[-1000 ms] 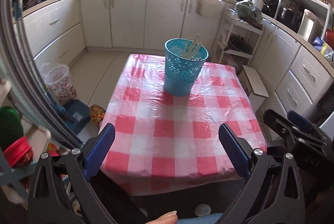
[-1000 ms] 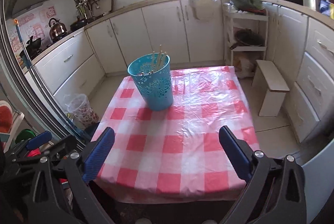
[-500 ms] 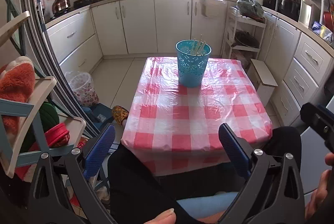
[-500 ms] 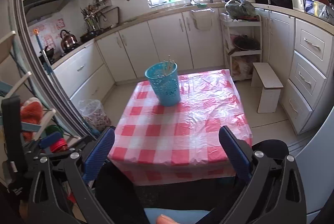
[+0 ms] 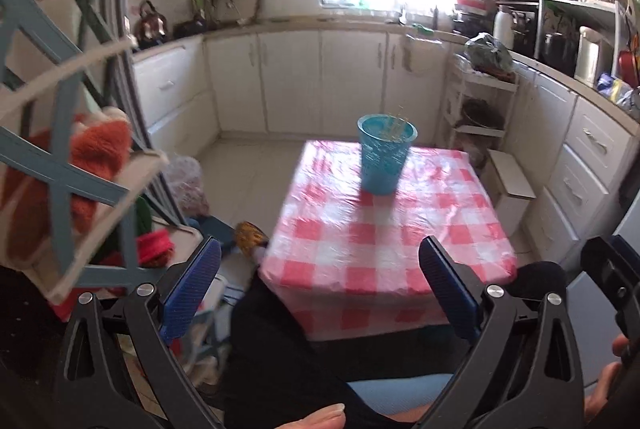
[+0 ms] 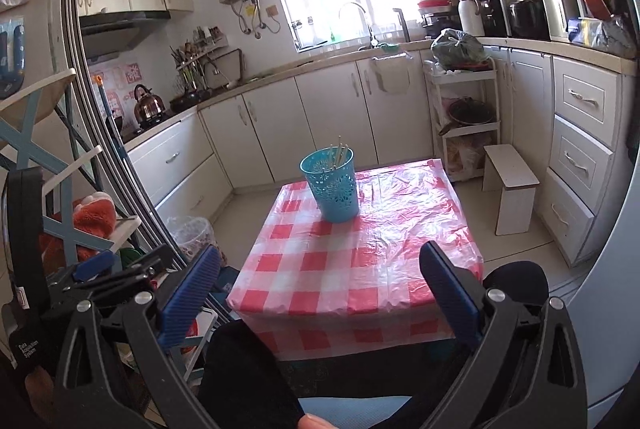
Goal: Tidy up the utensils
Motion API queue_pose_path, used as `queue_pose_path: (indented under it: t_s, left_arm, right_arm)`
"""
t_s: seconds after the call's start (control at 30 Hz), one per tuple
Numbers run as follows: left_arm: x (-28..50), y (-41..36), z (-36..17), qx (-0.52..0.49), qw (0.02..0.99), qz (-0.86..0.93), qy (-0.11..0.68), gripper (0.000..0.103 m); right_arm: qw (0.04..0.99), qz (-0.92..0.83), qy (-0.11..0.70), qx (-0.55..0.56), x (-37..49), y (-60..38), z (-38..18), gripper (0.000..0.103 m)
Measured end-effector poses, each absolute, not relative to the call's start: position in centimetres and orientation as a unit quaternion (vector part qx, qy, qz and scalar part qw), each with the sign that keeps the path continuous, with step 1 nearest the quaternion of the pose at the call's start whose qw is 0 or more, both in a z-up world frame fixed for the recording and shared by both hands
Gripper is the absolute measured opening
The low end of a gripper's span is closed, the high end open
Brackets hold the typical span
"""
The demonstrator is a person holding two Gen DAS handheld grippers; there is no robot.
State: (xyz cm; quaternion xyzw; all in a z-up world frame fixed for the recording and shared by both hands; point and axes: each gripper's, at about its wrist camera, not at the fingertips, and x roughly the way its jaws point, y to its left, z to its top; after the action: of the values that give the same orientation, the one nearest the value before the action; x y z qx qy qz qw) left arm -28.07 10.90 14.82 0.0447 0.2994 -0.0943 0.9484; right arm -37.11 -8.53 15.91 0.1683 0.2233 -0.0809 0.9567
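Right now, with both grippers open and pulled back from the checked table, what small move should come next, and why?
Probably none beyond resting. The chopsticks already stand in the blue holder, nothing else shows on the tablecloth, and the left gripper and right gripper are both open and empty, so the organizing looks done.

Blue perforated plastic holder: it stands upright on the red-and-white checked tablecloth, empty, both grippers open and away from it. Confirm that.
Not empty. The blue perforated plastic holder has thin pale sticks standing in it, as the right wrist view shows. It is upright on the red-and-white checked tablecloth, with the left gripper and right gripper open, away from it.
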Motion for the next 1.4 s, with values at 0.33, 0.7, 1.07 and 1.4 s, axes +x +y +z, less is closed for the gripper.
queue_pose_path:
  t_s: [0.33,0.7,1.07,1.4]
  left_arm:
    - [-29.6,10.7,15.7,0.049,0.952,-0.089,0.288,0.095]
    - [-30.9,10.8,16.4,0.042,0.959,-0.081,0.269,0.095]
    - [-31.4,10.6,16.3,0.042,0.959,-0.082,0.267,0.095]
    - [-31.6,10.8,16.3,0.039,0.96,-0.086,0.265,0.095]
  right_arm:
    - [0.963,-0.073,0.209,0.151,-38.2,-7.7,16.4,0.096]
    - [0.967,-0.069,0.199,0.141,-39.1,-7.3,16.7,0.096]
    - [0.968,-0.069,0.196,0.137,-39.2,-6.9,16.6,0.096]
    - [0.97,-0.068,0.193,0.134,-39.4,-6.7,16.7,0.096]
